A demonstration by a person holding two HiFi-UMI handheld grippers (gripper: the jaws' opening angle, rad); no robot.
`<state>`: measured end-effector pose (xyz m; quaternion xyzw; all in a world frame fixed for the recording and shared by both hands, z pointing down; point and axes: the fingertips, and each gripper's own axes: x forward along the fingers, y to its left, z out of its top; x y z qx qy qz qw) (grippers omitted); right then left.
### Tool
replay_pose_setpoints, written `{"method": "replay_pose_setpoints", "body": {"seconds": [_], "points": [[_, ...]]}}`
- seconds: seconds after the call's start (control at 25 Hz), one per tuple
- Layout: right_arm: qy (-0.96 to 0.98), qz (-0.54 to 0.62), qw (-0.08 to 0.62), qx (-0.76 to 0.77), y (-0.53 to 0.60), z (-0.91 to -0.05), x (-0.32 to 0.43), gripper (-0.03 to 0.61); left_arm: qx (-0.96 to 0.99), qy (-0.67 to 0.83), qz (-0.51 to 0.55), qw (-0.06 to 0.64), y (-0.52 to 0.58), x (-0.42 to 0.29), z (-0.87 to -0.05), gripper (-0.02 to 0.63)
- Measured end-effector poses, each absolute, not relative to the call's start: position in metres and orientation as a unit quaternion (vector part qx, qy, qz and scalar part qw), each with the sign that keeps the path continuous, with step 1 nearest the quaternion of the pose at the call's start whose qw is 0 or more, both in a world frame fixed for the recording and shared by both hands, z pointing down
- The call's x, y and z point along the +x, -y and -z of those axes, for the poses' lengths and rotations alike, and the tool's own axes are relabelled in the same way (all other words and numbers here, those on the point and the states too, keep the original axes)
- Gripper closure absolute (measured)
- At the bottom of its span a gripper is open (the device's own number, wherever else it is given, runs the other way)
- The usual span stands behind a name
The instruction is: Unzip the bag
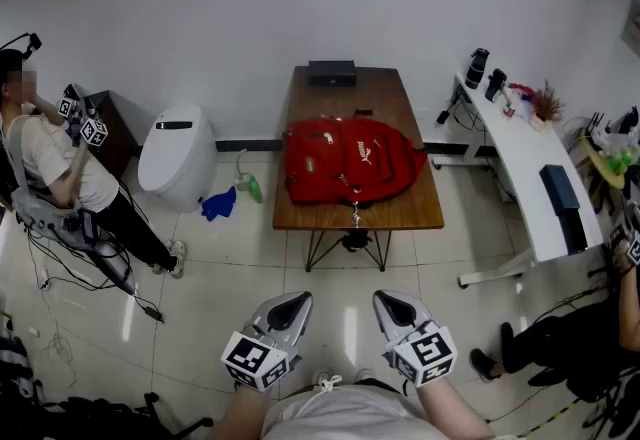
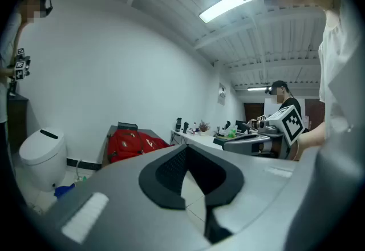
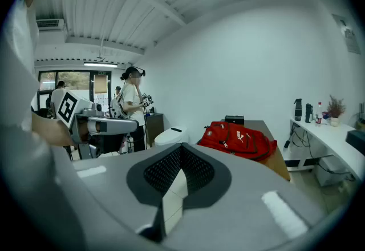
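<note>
The red bag (image 1: 350,163) lies on the far surface (image 1: 420,216), well apart from the left hand-held gripper (image 1: 293,302) and right hand-held gripper (image 1: 390,301), both pressed together and empty. Unzipping it with nothing bracing it could drag the bag off the near edge.

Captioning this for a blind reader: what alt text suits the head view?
A red backpack lies on a wooden table across the tiled room; nearer the camera, the left tongs and right tongs are held shut and empty, well short of it.
</note>
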<state>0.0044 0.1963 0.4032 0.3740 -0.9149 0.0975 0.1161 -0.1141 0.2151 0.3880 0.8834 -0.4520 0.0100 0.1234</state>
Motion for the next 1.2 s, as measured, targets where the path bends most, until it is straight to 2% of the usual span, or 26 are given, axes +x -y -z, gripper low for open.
{"method": "replay_pose_setpoints", "body": {"seconds": [0.44, 0.96, 1.2], "points": [[0.905, -0.101, 0.116, 0.396, -0.128, -0.415, 0.006, 0.571, 0.877, 0.461, -0.018, 0.135, -0.156, -0.137, -0.410, 0.607], [0.920, -0.101, 0.119, 0.359, 0.046, -0.423, 0.034, 0.571, 0.868, 0.479, -0.023, 0.129, 0.029, -0.093, -0.413, 0.607], [0.916, -0.120, 0.126, 0.360, 0.103, -0.433, 0.044, 0.571, 0.867, 0.474, -0.044, 0.148, 0.082, -0.076, -0.428, 0.607]]}}
